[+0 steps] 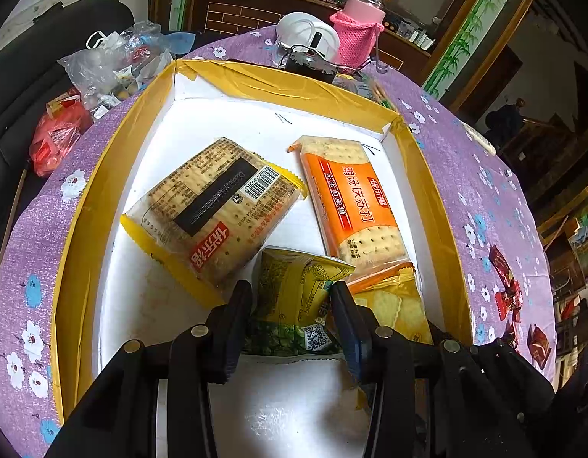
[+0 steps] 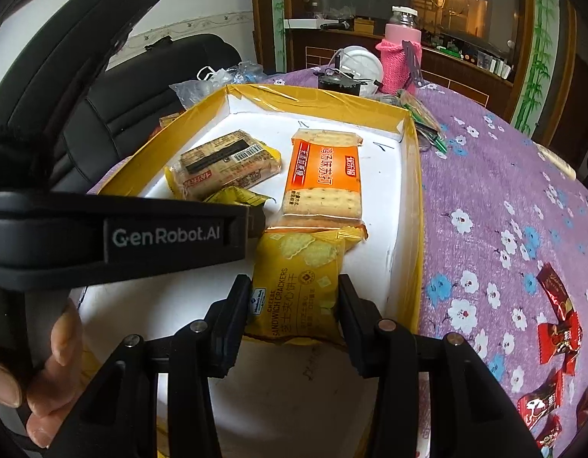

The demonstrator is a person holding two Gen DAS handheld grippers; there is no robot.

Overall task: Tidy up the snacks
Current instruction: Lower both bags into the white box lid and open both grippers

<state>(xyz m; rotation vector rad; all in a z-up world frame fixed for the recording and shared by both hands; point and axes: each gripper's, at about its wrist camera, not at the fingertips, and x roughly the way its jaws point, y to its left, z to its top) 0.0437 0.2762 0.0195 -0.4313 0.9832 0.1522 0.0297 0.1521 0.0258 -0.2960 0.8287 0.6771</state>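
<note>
A yellow-rimmed box with a white floor [image 1: 202,129] holds several snack packs. My left gripper [image 1: 292,294] is shut on a crumpled yellow-green packet [image 1: 294,267] near the box's front. My right gripper [image 2: 294,290] is shut on a yellow cheese sandwich cracker pack [image 2: 297,255], whose far end overlaps the orange soda cracker pack [image 2: 324,175]. A cracker pack lying label-down [image 1: 217,206] rests at the left of the box. In the right wrist view the left gripper's black housing [image 2: 160,234] crosses the left side, with a hand [image 2: 53,374] under it.
The box sits on a purple flowered tablecloth [image 2: 484,191]. Red candies [image 2: 557,332] lie scattered on the cloth to the right. Behind the box stand a white appliance [image 1: 305,34] and a bottle in a pink knit sleeve [image 1: 360,34]. Plastic bags [image 1: 110,61] pile up at back left.
</note>
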